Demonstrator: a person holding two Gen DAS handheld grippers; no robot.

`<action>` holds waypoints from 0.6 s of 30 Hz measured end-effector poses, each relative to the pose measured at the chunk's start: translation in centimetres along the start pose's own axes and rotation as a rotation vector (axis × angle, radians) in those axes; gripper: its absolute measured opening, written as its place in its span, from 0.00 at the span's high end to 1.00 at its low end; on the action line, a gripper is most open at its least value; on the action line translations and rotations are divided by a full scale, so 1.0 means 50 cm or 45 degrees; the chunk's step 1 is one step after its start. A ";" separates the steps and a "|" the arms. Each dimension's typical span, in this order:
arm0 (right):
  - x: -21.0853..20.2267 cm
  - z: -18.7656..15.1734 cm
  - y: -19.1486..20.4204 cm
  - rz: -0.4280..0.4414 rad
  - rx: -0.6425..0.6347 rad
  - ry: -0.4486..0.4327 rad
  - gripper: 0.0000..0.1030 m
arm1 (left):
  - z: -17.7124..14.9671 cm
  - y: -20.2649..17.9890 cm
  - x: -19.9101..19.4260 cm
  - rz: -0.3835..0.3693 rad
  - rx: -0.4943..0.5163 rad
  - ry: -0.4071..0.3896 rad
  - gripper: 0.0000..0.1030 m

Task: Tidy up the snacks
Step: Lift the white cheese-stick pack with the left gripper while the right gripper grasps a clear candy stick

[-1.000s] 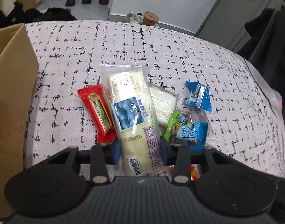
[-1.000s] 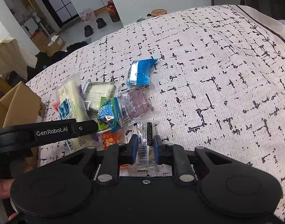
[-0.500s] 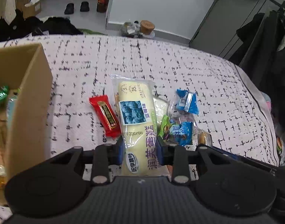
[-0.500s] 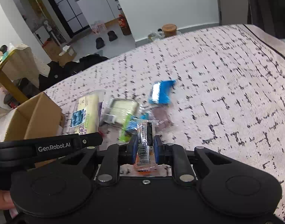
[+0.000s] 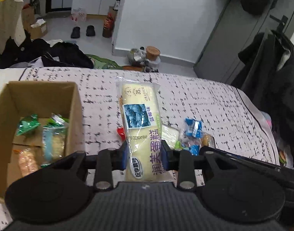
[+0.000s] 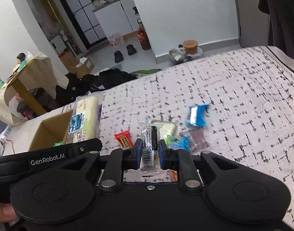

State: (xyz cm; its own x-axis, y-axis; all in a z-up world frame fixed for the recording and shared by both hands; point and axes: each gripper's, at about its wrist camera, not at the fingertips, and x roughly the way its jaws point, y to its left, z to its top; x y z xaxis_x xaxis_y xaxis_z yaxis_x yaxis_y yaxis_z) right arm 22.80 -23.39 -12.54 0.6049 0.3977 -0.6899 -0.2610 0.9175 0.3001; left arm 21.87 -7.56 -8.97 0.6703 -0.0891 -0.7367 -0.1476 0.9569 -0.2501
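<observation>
Both grippers clamped on snack packets above the patterned bedspread.

Left gripper (image 5: 144, 155) was closed on the lower part of a long pale-yellow cake in clear wrap with a blue picture label (image 5: 140, 119), held lifted just right of the open brown cardboard box (image 5: 73, 104), which held green and pale packets (image 5: 52, 134). Right gripper (image 6: 149, 152) was pinched on a small clear sachet with a dark filling (image 6: 149, 140). Beyond it on the white black-flecked cloth (image 6: 243, 100) lay a red bar wrapper (image 6: 124, 138), a blue foil packet (image 6: 197, 114) and a pale tray pack (image 6: 166, 128), close together.
</observation>
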 end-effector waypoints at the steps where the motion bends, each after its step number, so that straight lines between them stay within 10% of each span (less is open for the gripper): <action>1: -0.002 0.002 0.005 0.004 -0.001 -0.006 0.83 | 0.000 0.003 -0.005 0.005 -0.005 -0.011 0.69; 18: -0.020 0.014 0.109 0.075 -0.099 -0.067 0.83 | 0.007 0.061 -0.078 0.008 -0.025 -0.084 0.70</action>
State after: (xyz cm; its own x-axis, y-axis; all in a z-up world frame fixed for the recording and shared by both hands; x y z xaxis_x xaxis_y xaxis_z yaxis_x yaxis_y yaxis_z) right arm 21.30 -18.79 -9.76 0.6250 0.4525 -0.6361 -0.3539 0.8905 0.2858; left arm 19.05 -4.21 -6.64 0.7155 -0.0638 -0.6957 -0.1662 0.9517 -0.2582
